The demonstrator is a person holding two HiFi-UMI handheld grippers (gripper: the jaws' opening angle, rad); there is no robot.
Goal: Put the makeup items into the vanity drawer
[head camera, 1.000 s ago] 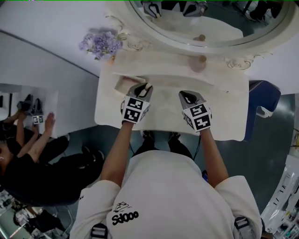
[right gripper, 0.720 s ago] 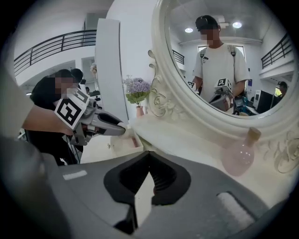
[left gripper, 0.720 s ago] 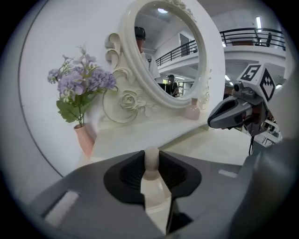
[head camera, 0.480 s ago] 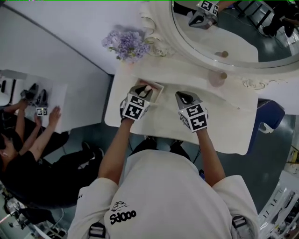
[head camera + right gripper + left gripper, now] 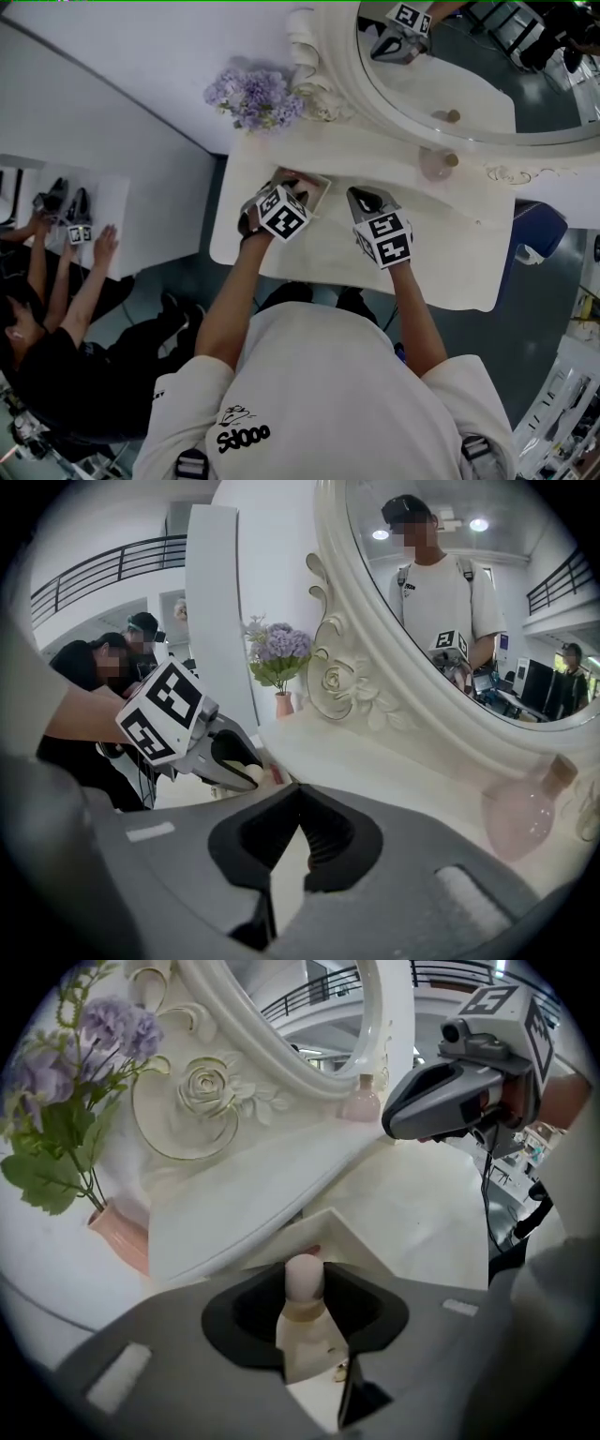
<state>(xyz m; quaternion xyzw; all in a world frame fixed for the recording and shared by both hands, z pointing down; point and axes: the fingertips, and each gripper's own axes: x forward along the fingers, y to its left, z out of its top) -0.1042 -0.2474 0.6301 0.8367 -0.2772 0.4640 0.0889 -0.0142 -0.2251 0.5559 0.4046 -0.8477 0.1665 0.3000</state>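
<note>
A small cream bottle with a pale pink cap [image 5: 302, 1312] stands upright between the jaws of my left gripper [image 5: 286, 180]. Those jaws are opening, and a dark gap shows beside the bottle on the right. This gripper hangs over the open vanity drawer [image 5: 317, 195], whose white corner [image 5: 349, 1234] lies just past the bottle. My right gripper [image 5: 364, 200] hovers over the tabletop [image 5: 441, 253] to the right of the drawer. It is shut [image 5: 286, 855] with nothing in it.
Purple flowers [image 5: 255, 98] in a pink vase [image 5: 120, 1234] stand at the table's back left. A round pink flask [image 5: 436, 165] sits under the oval mirror [image 5: 349, 84]. A blue chair [image 5: 530, 234] is at the right. People [image 5: 56, 309] sit on the floor at the left.
The left gripper has rolled to one side over the open drawer with the bottle still between its jaws. The right gripper has stayed beside it.
</note>
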